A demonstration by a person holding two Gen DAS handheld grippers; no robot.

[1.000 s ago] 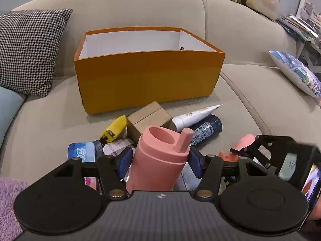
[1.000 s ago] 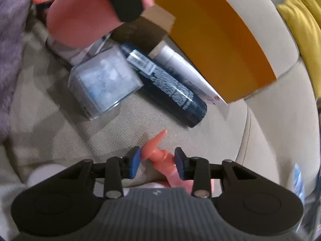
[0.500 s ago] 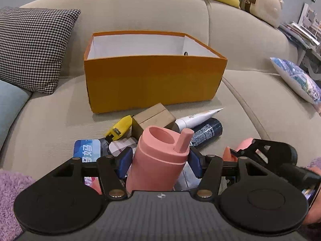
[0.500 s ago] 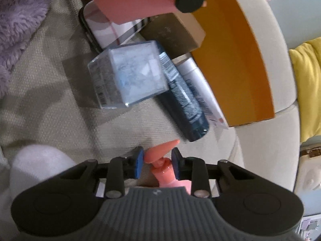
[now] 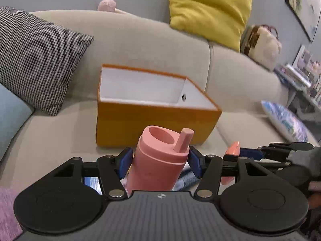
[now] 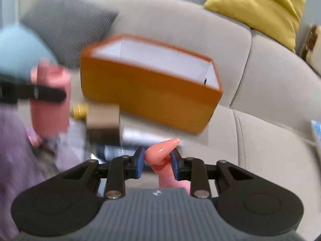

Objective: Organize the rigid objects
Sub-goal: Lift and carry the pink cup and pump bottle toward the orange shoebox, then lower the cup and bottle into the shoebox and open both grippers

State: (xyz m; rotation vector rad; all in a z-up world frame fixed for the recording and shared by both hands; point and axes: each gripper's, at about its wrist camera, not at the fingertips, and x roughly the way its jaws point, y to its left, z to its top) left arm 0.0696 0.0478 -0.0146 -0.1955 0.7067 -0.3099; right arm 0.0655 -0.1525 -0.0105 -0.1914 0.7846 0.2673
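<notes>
My left gripper point(image 5: 159, 163) is shut on a pink cup point(image 5: 160, 140) with a spout, held upright above the sofa seat. Just beyond it stands the orange box point(image 5: 152, 124), open at the top, white inside and with nothing in it. In the blurred right wrist view, my right gripper point(image 6: 157, 161) is shut on the neck of a pink pump bottle point(image 6: 162, 148), its nozzle pointing up and right toward the orange box point(image 6: 148, 96). The left wrist view shows the nozzle point(image 5: 232, 147) at the right. The cup point(image 6: 50, 110) hangs at the left of the right wrist view.
On the seat before the box lie a brown carton point(image 6: 102, 120), a yellow item point(image 6: 80, 110), a white tube point(image 6: 140, 136) and a dark spray can point(image 6: 116, 150). A houndstooth cushion point(image 5: 34, 60) leans at the left, a patterned pillow point(image 5: 284, 120) at the right, and a purple blanket point(image 5: 8, 210) lies near left.
My right gripper closed on the pump bottle's neck, lifted it off the seat and rolled upright. My left gripper rose with the cup, so the clutter dropped below its view.
</notes>
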